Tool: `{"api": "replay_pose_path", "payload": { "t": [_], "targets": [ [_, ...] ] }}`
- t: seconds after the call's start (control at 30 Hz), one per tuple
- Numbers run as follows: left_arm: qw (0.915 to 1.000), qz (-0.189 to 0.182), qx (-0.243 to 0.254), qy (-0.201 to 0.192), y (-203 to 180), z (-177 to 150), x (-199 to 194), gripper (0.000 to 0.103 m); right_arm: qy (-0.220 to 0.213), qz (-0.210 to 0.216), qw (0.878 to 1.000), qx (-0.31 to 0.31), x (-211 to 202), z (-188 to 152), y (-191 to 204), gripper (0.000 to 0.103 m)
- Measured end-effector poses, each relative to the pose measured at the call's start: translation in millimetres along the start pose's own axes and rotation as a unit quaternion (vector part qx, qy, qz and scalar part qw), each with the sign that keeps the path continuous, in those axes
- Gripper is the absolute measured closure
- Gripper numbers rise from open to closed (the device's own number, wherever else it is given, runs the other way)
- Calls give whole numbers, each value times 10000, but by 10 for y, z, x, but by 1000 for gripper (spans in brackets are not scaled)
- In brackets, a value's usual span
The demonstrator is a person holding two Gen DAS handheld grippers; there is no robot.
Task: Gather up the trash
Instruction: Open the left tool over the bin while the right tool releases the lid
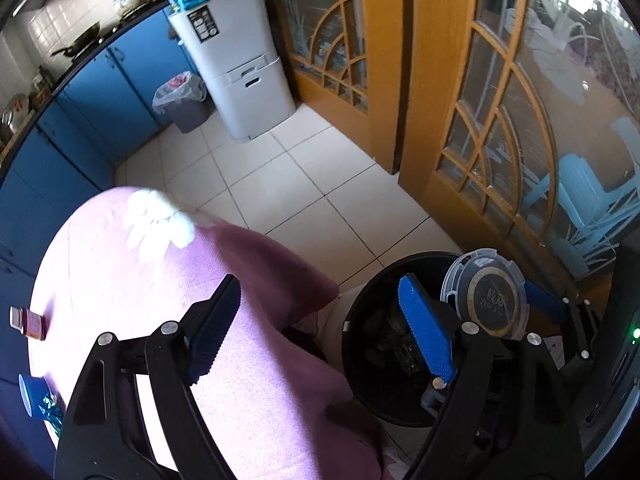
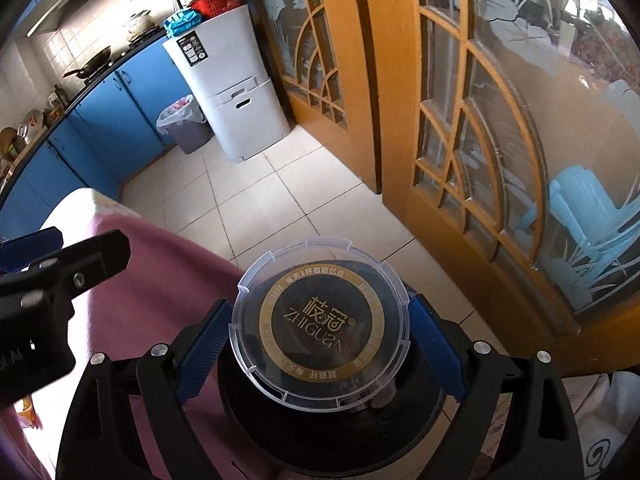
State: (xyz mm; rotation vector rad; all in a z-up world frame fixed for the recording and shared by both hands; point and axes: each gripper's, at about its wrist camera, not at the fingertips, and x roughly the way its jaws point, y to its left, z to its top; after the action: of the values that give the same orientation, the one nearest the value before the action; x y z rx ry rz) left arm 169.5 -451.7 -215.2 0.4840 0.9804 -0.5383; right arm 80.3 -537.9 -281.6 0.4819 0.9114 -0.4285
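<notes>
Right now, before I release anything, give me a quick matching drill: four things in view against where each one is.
Things:
1. clear round lid
2. black trash bin
3. grey bagged bin
4. red basket

Places:
A. atop the white cabinet
B. on the floor beside the pink-clothed table
C. between the right gripper's jaws
D. on the floor between blue cupboards and white cabinet

Pairs: 1-C, 2-B, 3-D, 4-A
</notes>
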Motion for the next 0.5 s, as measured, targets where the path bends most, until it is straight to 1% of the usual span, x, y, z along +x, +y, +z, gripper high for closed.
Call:
{"api": "replay_pose_path", "payload": {
  "t": [0.07, 0.2, 0.5],
  "targets": [
    [10000, 26, -35, 19, 32, -5, 12, 22, 94, 18, 9999, -34, 35, -16, 31, 16],
    [9999, 8, -101, 44, 79, -15, 7, 22, 127, 41, 9999, 4, 38, -23, 27, 10],
    [9997, -47, -242, 8, 209, -60, -90, 21, -52, -67, 10000, -23, -130, 4, 103, 10]
  ]
}}
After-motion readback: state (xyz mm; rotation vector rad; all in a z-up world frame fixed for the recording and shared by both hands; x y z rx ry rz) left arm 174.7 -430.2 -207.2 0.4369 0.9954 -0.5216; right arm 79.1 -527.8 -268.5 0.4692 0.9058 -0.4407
